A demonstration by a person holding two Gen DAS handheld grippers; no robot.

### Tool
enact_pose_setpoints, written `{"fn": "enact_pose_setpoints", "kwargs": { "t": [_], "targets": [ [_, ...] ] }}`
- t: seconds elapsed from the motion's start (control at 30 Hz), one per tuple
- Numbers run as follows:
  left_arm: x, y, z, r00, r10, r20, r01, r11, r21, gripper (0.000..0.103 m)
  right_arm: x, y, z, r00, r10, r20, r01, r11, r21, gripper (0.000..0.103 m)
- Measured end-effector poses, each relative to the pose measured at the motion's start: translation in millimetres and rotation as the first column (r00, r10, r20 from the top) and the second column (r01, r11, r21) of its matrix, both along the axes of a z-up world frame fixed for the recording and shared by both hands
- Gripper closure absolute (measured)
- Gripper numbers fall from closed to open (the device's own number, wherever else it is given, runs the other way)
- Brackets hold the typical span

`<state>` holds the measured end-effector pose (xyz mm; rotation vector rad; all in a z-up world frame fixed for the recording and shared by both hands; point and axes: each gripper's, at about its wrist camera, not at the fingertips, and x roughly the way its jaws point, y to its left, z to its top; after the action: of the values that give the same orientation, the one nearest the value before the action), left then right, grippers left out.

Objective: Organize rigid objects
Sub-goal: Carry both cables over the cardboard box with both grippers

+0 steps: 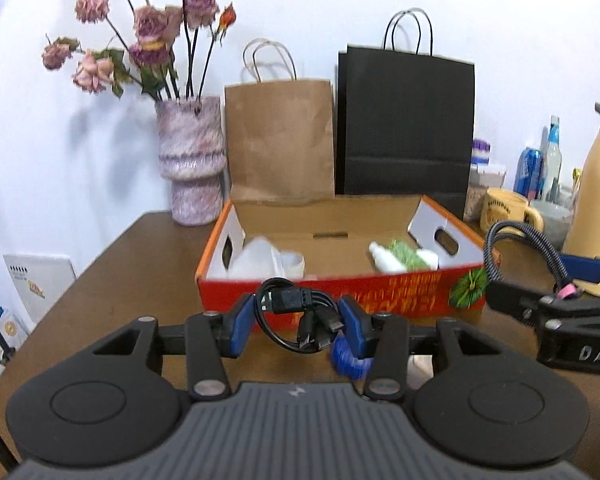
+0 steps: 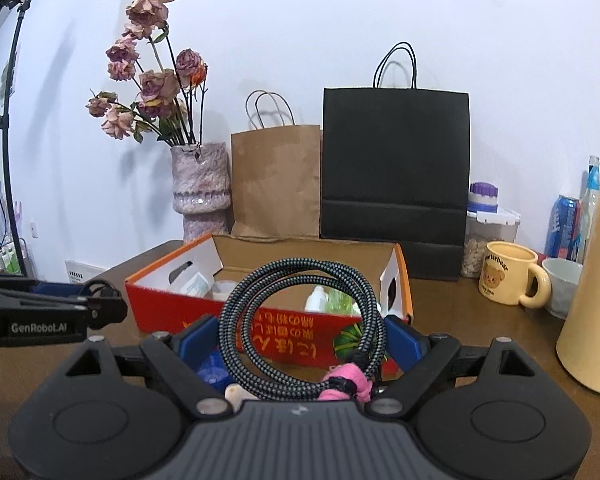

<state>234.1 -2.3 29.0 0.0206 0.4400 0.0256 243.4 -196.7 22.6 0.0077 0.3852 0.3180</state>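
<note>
Left gripper (image 1: 298,322) is clamping a small coil of black cable (image 1: 296,312) between its blue pads (image 1: 242,322), with the plugs hanging just below the grip. Right gripper (image 2: 300,340) is closed on a larger braided cable (image 2: 300,320), the coil standing upright between its pads (image 2: 402,340) and a pink tie (image 2: 346,380) binding the loops at the near side.

Handling, as judged: both coils are looking light and pliant rather than stiff. The black one is smooth and could be slipping if gripped on a single strand, so holding across the bundled turns is sounder. The braided one is offering more friction; taking it close to the tie is keeping the loops together.

Position: a red box (image 1: 340,300) is sitting on the table (image 1: 132,264) just ahead of both tools, open at the top, with a white bottle (image 1: 386,260) and other blurred items inside. Each cable is hanging short of the box's near wall, not yet over the opening. Behind the box, two paper bags (image 2: 396,160) and a vase (image 2: 202,188) are standing against the wall.
</note>
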Motion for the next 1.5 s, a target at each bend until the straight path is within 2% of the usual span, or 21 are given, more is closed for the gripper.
{"fn": "enact_pose_setpoints", "kwargs": {
  "t": [0.4, 0.6, 0.93, 1.5],
  "targets": [
    [31.9, -1.4, 29.9, 0.997, 0.043, 0.068, -0.040, 0.998, -0.039, 0.056, 38.0, 17.2, 20.1, 0.999, -0.037, 0.039, 0.037, 0.999, -0.005, 0.015],
    [56.1, 0.6, 34.0, 0.996, 0.059, 0.071, -0.054, 0.996, -0.077, 0.056, 62.1, 19.3, 23.5, 0.998, -0.058, 0.040, 0.057, 0.998, 0.009, 0.015],
    [96.2, 8.4, 31.0, 0.994, 0.094, 0.059, -0.088, 0.992, -0.095, 0.056, 103.0, 29.2, 22.8, 0.997, -0.065, 0.031, 0.065, 0.998, 0.026, 0.015],
    [167.4, 21.6, 10.1, 0.990, 0.144, -0.002, -0.143, 0.987, -0.071, 0.057, 171.5, 45.2, 2.2, 0.999, -0.037, -0.029, 0.038, 0.999, 0.011, 0.015]
  ]
}}
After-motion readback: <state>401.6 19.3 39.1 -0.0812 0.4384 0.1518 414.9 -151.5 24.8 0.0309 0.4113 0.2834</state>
